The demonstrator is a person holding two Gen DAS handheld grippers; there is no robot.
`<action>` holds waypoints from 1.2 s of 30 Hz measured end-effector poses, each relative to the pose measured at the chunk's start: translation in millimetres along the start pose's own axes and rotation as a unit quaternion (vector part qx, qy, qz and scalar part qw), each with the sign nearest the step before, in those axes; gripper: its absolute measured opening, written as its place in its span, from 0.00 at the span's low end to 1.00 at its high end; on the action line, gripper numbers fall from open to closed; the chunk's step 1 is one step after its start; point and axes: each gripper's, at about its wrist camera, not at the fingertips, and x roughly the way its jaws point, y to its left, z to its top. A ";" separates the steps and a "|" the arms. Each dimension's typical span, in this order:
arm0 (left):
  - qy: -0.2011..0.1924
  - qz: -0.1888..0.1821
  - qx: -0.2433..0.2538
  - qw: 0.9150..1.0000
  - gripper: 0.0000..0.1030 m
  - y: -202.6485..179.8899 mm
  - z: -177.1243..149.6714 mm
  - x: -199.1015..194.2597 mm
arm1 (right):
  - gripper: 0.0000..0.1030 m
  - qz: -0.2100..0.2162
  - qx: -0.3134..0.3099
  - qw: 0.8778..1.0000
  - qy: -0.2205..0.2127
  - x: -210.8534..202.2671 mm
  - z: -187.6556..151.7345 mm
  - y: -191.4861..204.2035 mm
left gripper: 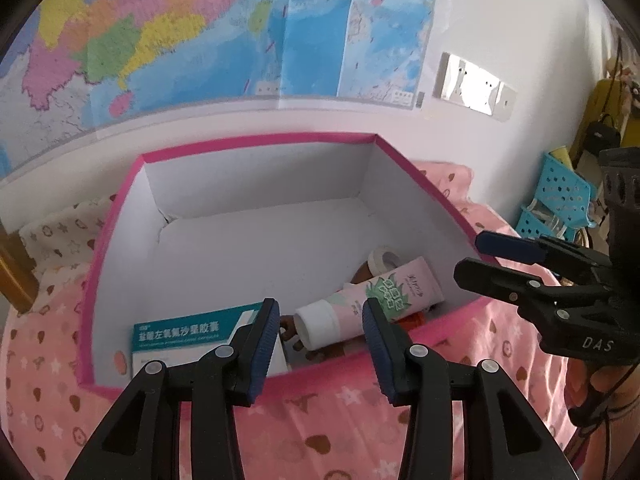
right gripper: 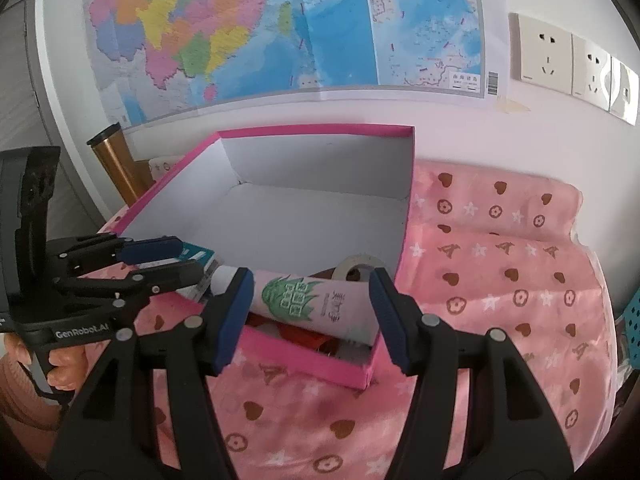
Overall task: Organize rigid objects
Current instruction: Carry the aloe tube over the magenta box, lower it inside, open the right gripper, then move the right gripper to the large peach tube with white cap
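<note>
A pink-rimmed box with white inner walls (left gripper: 256, 176) (right gripper: 316, 168) stands on the pink bedspread. In its near end lie a pink tube with a white cap (left gripper: 372, 300) (right gripper: 320, 300), a roll of white tape (left gripper: 384, 258) (right gripper: 358, 266), a teal and white medicine carton (left gripper: 188, 332) (right gripper: 196, 256) and small red and brown items under the tube. My left gripper (left gripper: 320, 320) (right gripper: 168, 260) is open and empty above the box's near rim. My right gripper (right gripper: 312, 300) (left gripper: 476, 256) is open and empty, over the box's near right corner.
A patterned pink bedspread (right gripper: 500, 280) covers the surface around the box. A map (left gripper: 200, 32) and wall sockets (right gripper: 572, 64) hang on the wall behind. A blue perforated basket (left gripper: 556, 200) stands to the right; a brass post (right gripper: 116, 164) stands at the left.
</note>
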 end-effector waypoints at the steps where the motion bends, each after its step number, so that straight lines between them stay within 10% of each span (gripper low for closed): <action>1: -0.003 -0.004 0.000 1.000 0.43 -0.1 -1.5 -3.6 | 0.60 0.002 0.000 1.000 -0.001 -2.6 -1.8 0.6; 13: -0.023 -0.038 0.005 0.999 0.49 -4.6 -41.4 -50.5 | 0.60 0.058 0.012 0.998 -0.003 -40.5 -45.1 14.0; 24: 0.073 -0.084 0.013 0.994 0.49 -12.6 -105.8 -44.3 | 0.60 0.087 0.062 0.989 0.104 -39.3 -136.5 15.0; 36: 0.110 -0.104 -0.010 0.988 0.49 -18.9 -142.6 -50.3 | 0.60 0.095 0.101 0.983 0.124 -54.8 -166.9 11.5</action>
